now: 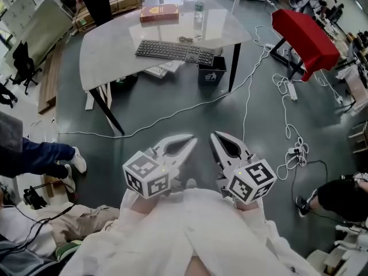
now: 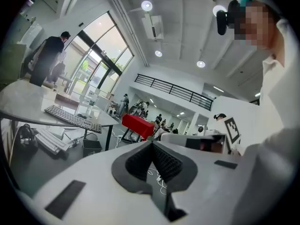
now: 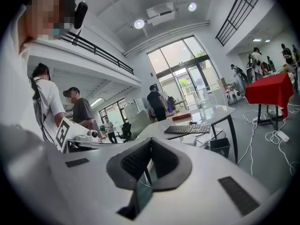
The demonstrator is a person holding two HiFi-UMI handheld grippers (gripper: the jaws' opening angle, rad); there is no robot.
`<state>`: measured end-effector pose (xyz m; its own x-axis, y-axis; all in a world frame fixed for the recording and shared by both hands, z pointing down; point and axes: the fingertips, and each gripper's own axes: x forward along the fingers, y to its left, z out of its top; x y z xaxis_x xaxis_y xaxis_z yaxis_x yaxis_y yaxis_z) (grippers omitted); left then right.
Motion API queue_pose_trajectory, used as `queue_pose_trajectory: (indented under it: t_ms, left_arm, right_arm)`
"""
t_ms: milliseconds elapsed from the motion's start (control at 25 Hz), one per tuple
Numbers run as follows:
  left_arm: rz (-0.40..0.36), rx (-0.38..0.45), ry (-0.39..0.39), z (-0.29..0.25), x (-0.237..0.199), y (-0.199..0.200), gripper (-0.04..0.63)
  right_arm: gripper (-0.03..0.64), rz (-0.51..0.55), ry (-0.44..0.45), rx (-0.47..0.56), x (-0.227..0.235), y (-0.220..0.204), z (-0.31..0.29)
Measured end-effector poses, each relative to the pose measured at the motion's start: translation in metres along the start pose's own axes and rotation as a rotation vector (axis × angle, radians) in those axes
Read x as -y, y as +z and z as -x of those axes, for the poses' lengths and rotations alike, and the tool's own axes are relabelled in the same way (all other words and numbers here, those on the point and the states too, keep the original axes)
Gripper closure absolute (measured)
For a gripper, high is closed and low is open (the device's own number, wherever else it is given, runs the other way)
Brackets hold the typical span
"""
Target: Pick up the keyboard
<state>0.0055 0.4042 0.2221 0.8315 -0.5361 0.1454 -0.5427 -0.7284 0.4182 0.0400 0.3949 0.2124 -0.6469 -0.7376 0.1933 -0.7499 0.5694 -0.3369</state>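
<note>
A black keyboard [image 1: 175,51] lies on a pale grey table [image 1: 109,45] far ahead of me in the head view. Both grippers are held close to my body, well short of the table, over the floor. My left gripper [image 1: 191,138] is shut, with nothing between its jaws. My right gripper [image 1: 214,135] is also shut and empty. In the left gripper view the keyboard [image 2: 72,118] shows far off to the left of the closed left gripper [image 2: 152,143]. In the right gripper view the keyboard [image 3: 187,129] sits to the right, beyond the closed right gripper [image 3: 151,142].
A red box [image 1: 159,12] and a water bottle [image 1: 199,9] stand on the table behind the keyboard. A dark bin [image 1: 211,73] sits under it. White cables [image 1: 287,131] trail across the floor at the right, near a red-covered stand [image 1: 305,36]. Another person's legs [image 1: 40,157] show at the left.
</note>
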Motion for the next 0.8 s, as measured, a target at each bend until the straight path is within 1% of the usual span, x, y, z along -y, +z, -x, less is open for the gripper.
queue_pose_trajectory:
  t_ms: [160, 320, 400, 560, 680, 800]
  left_arm:
    - [0.01, 0.008, 0.003, -0.003, -0.001, 0.0, 0.581]
    - [0.004, -0.008, 0.033, -0.006, -0.006, -0.003, 0.581]
    - [-0.004, -0.022, 0.051, -0.008, -0.011, -0.004, 0.581]
    - [-0.003, -0.015, 0.065, -0.013, -0.012, -0.001, 0.581]
    - [0.014, -0.01, 0.07, -0.017, -0.009, -0.004, 0.581]
    - [0.025, -0.003, 0.082, -0.022, -0.006, -0.01, 0.581]
  right_arm:
    - [0.587, -0.001, 0.011, 0.007, 0.0, -0.001, 0.005]
    - [0.586, 0.019, 0.044, -0.007, -0.005, -0.005, 0.001]
    - [0.584, -0.003, 0.046, -0.004, -0.003, -0.006, -0.003]
    - [0.584, -0.036, 0.068, -0.018, 0.001, -0.009, -0.006]
    - [0.584, -0.054, 0.093, -0.043, 0.003, -0.015, -0.005]
    - [0.584, -0.066, 0.095, -0.043, 0.006, -0.018, -0.001]
